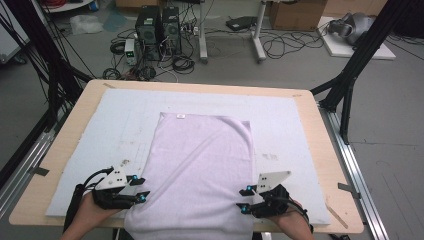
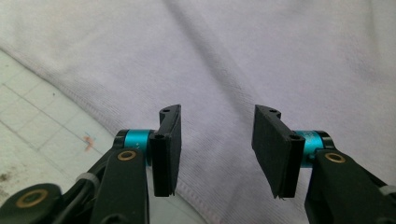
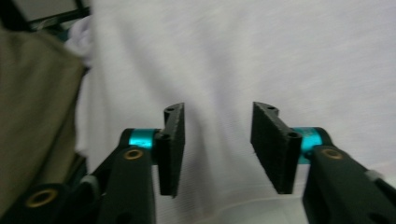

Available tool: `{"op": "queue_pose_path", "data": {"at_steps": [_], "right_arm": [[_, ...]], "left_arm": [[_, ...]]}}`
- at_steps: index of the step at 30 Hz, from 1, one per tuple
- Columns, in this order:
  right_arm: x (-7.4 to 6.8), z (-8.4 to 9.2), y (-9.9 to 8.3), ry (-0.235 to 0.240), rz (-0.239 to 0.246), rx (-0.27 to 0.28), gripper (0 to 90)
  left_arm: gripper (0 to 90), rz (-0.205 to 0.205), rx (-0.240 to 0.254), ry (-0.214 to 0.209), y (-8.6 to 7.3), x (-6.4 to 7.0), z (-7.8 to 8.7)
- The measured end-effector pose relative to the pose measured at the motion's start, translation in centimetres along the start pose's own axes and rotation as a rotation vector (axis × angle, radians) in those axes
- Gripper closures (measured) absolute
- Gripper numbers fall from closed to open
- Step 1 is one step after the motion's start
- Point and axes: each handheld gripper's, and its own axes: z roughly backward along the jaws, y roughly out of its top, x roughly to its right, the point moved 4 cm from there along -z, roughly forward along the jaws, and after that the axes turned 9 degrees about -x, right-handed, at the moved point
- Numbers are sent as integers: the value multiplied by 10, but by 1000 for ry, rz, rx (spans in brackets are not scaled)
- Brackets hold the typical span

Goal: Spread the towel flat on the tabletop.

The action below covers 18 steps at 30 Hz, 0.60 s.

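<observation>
A pale lilac towel point(image 1: 200, 165) lies folded lengthwise on the white mat point(image 1: 280, 120), with a small label at its far edge and its near end draped over the table's front edge. My left gripper point(image 1: 142, 189) sits at the towel's near left edge, jaws open and pointing right. In the left gripper view the left gripper point(image 2: 217, 149) has towel point(image 2: 233, 56) beneath the gap and nothing pinched. My right gripper point(image 1: 243, 200) sits at the near right edge, pointing left. In the right gripper view the right gripper point(image 3: 217, 147) stands open over the towel point(image 3: 257, 56).
The mat covers most of a wooden table point(image 1: 325, 150); a bare strip of mat point(image 2: 37, 126) lies left of the towel. Black frame posts point(image 1: 350, 75) flank the table. Computer towers point(image 1: 157, 27) and cables sit on the floor beyond. Khaki fabric point(image 3: 32, 107) hangs by the front edge.
</observation>
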Motion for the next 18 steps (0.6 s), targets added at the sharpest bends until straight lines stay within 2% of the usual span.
{"op": "queue_pose_path", "data": {"at_steps": [3, 5, 9, 11, 18], "right_arm": [[13, 4, 4, -38, -47, 28, 433], [21, 5, 7, -44, -73, 52, 407], [34, 2, 11, -85, -98, 59, 350], [40, 0, 12, -103, -106, 50, 335], [61, 0, 10, -143, -142, 69, 306]], "left_arm": [[500, 21, 19, 8, 6, -8, -1], [487, 33, 28, 16, 10, -14, -3], [456, 64, 53, 17, 19, -22, -8], [441, 75, 55, 22, 23, -26, -11], [409, 97, 49, 48, 30, -40, -21]]}}
